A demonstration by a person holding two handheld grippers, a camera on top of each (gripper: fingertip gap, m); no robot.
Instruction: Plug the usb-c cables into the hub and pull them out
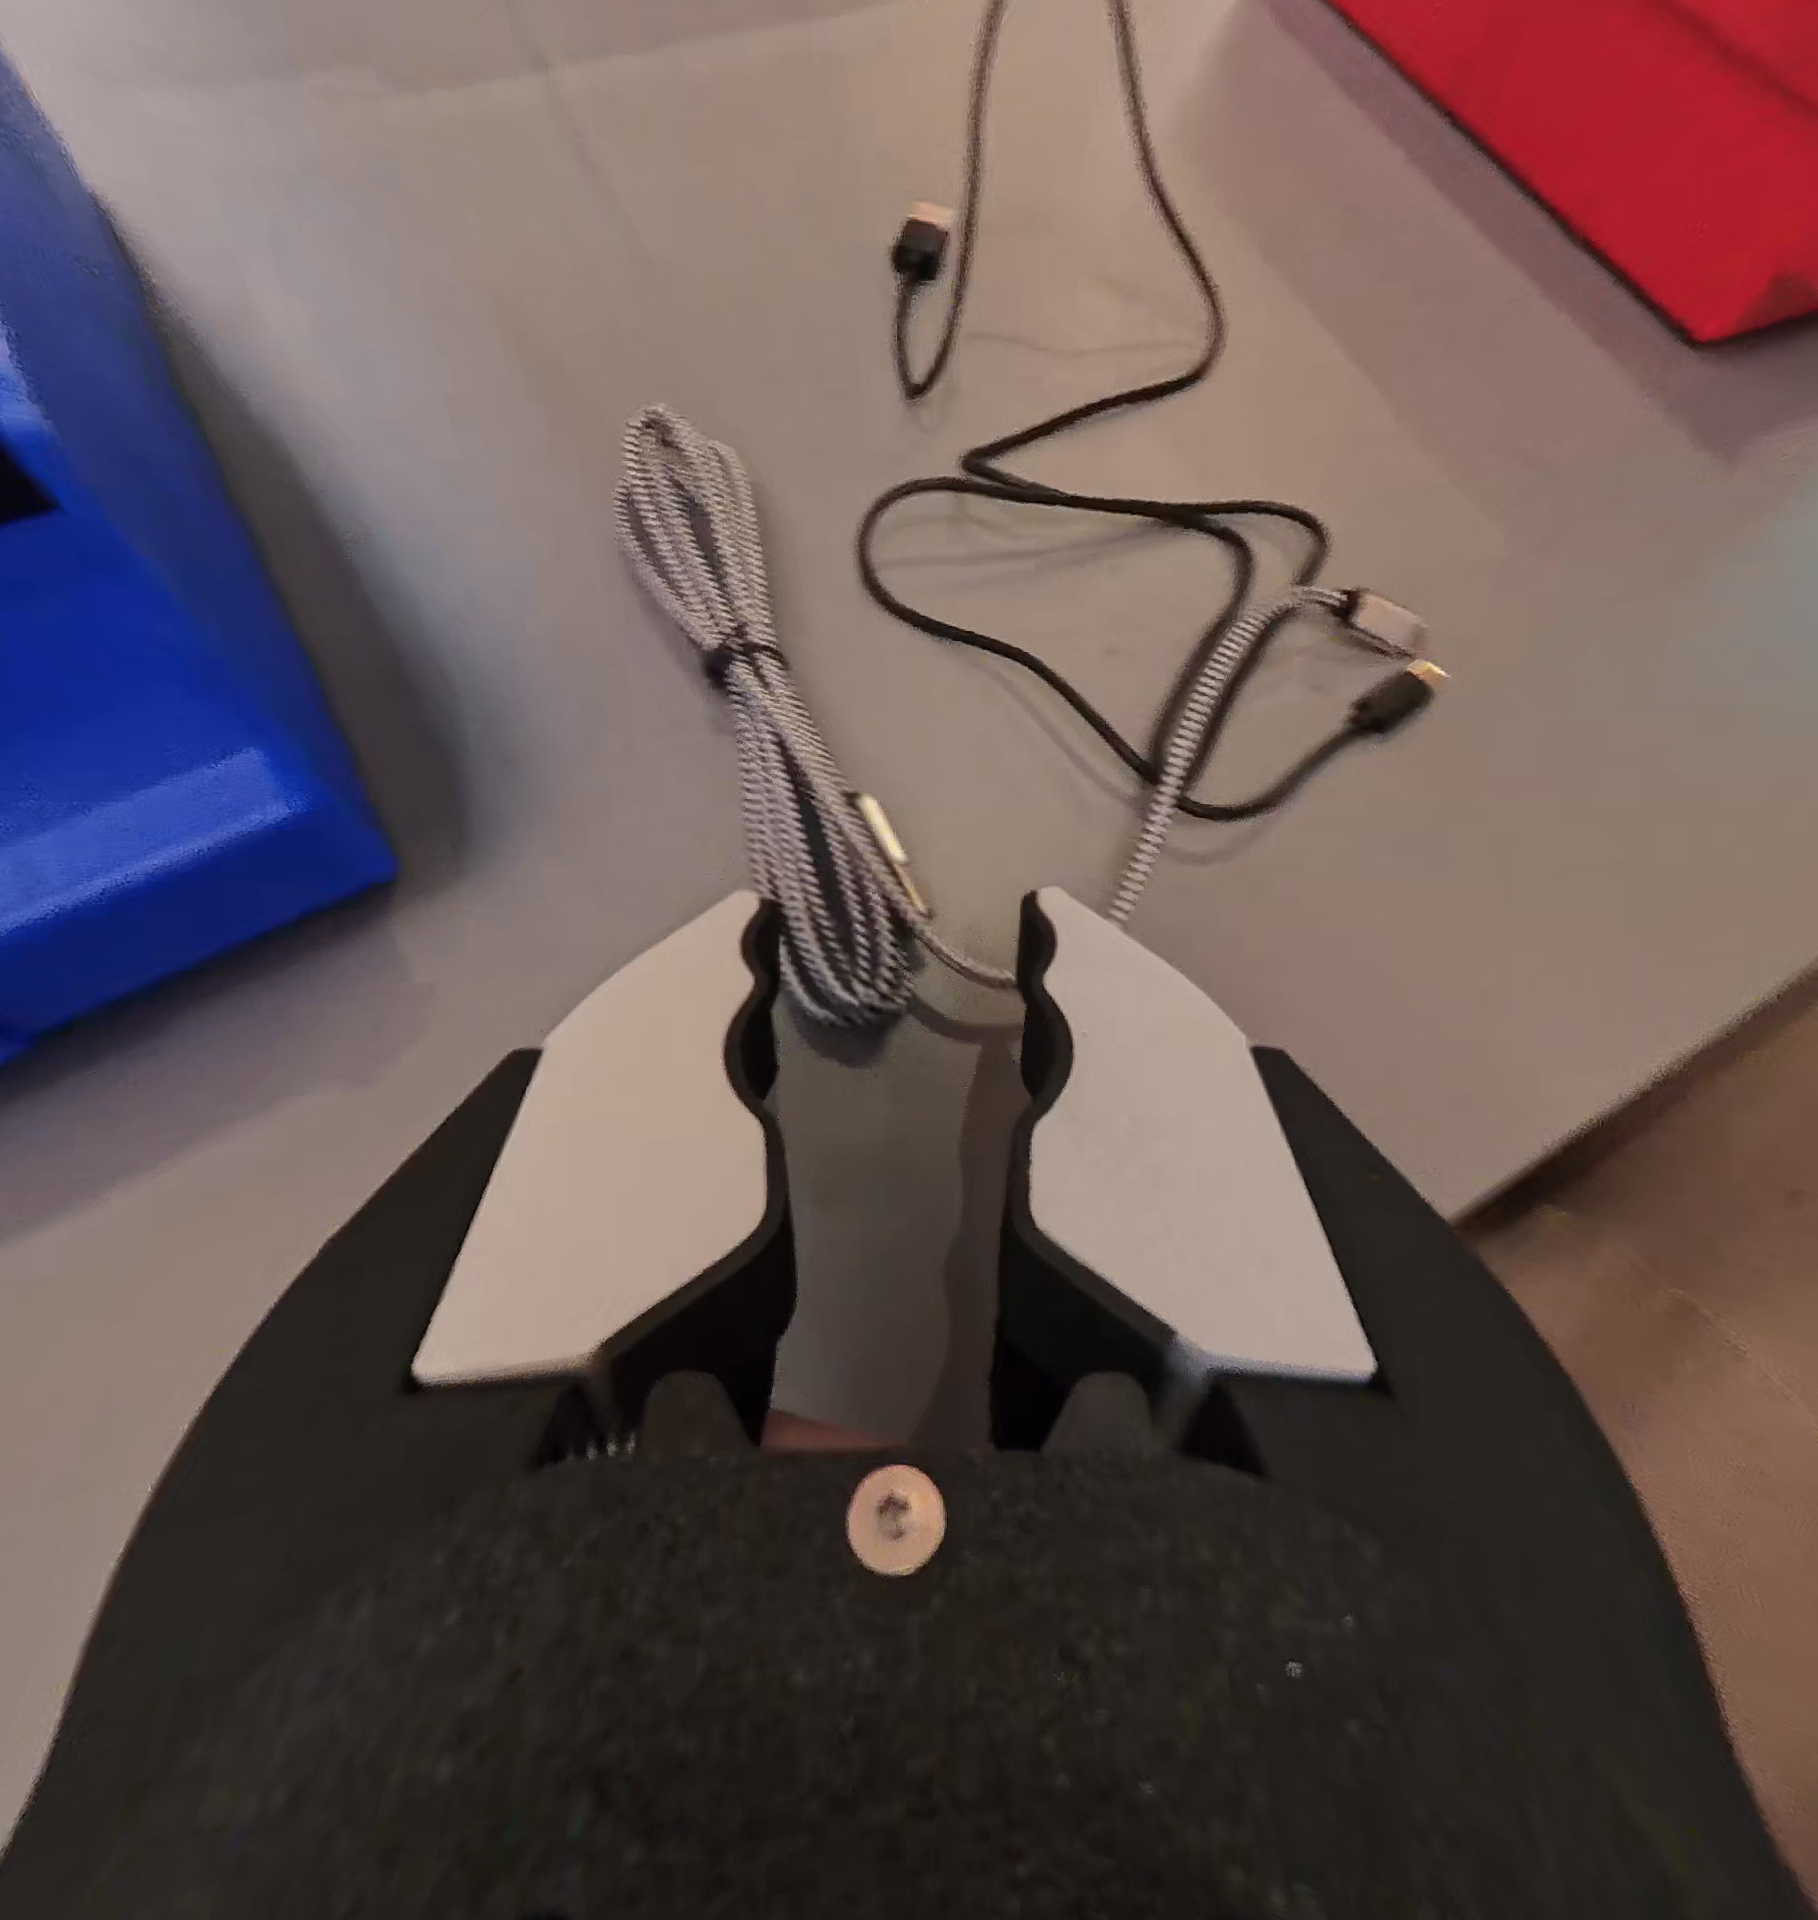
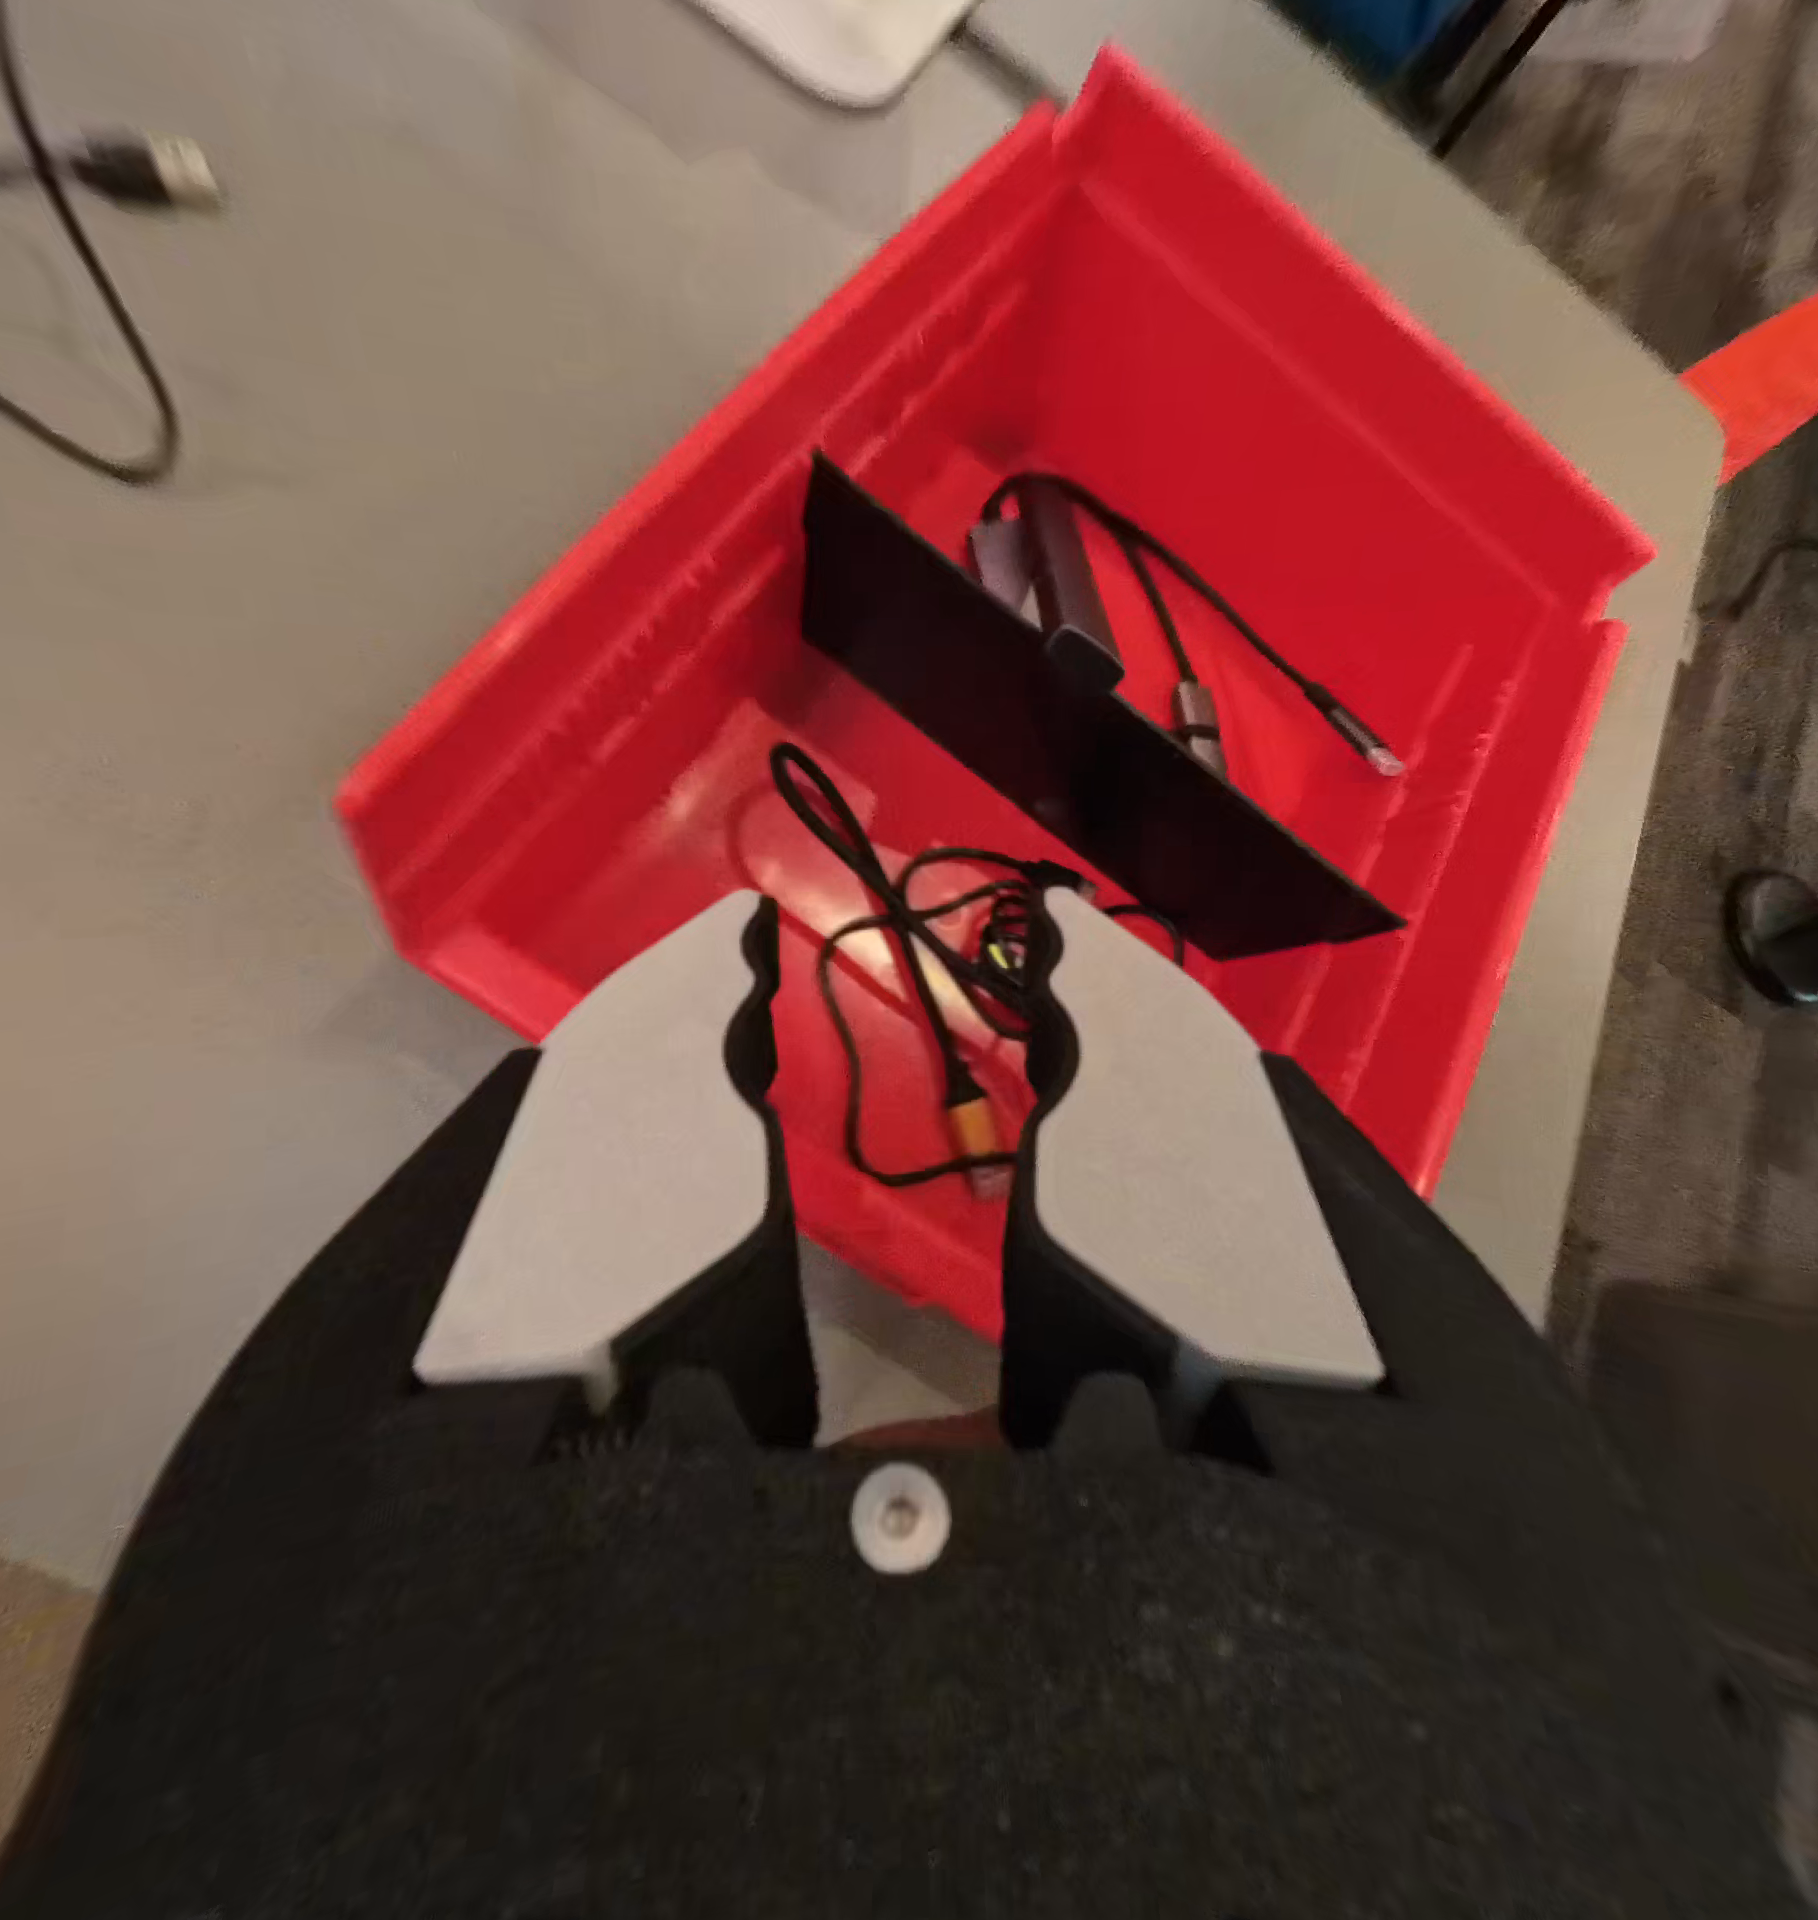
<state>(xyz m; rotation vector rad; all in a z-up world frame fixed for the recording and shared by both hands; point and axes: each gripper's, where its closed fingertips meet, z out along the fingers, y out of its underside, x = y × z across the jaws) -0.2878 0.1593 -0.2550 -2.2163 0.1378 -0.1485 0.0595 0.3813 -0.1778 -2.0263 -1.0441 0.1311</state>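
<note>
Both grippers' jaws gape wide and empty: the left gripper (image 1: 889,914) hovers over the bundled black-and-white braided cable (image 1: 770,748) on the grey counter (image 1: 417,343), long axis running ahead, while the right gripper (image 2: 910,920) overlooks the red plastic bin (image 2: 1248,343), the grey slim hub (image 2: 1066,582) beyond its black divider (image 2: 988,686).

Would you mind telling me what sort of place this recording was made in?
Probably an office or lab workbench set up for cable sorting: a grey table above carpeted floor, a red parts bin with a black divider, a blue bin, and loose cables such as a braided cable.
</note>
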